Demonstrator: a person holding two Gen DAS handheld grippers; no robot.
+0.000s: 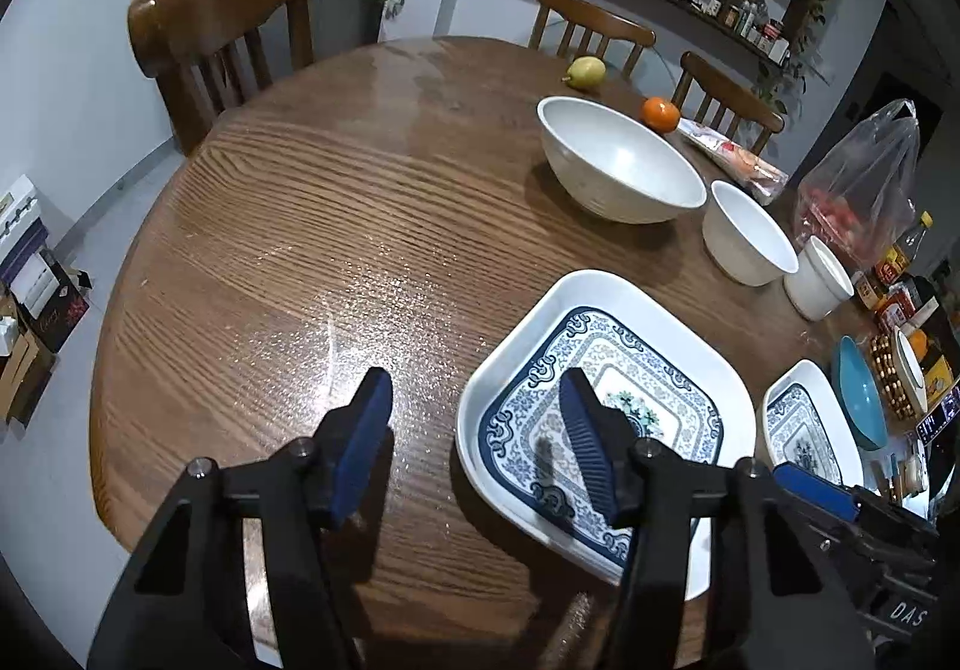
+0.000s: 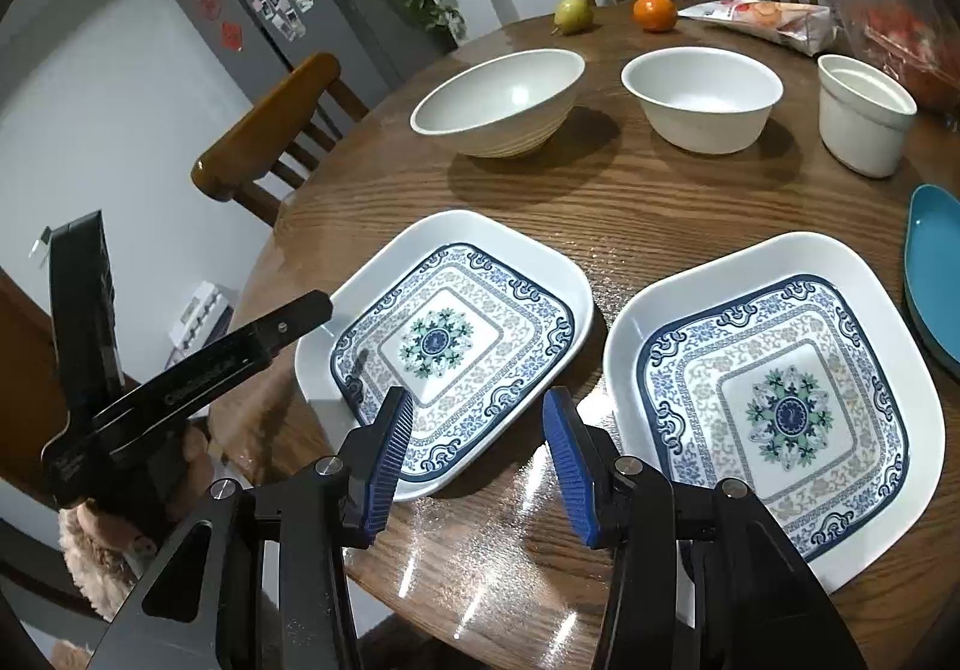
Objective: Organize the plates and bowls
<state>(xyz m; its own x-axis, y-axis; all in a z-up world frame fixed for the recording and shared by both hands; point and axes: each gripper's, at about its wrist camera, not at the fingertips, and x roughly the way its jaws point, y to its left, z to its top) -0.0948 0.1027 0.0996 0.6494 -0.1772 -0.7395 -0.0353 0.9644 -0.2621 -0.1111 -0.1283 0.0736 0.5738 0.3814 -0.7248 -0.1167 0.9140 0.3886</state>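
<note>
From the left wrist view, the letters "DAS" show in white on the black body at the lower right corner; no other writing is legible. The left gripper (image 1: 474, 400) has its blue fingers (image 1: 366, 430) spread, straddling the near left rim of a blue-patterned square plate (image 1: 600, 418), one finger over the bare worktop (image 1: 288, 226), the other above the plate's floor; nothing is pinched. Wide open wood lies left of the plate, up to the round edge. A large white bowl (image 1: 618, 160), a smaller white bowl (image 1: 750, 235) and a white cup (image 1: 819, 277) stand beyond. From the right wrist view, the right gripper (image 2: 474, 412) has its fingers apart over the near edge between that plate (image 2: 450, 346) and a second patterned plate (image 2: 774, 412); both sit flat, corners toward the camera, apart by a strip of wood
</note>
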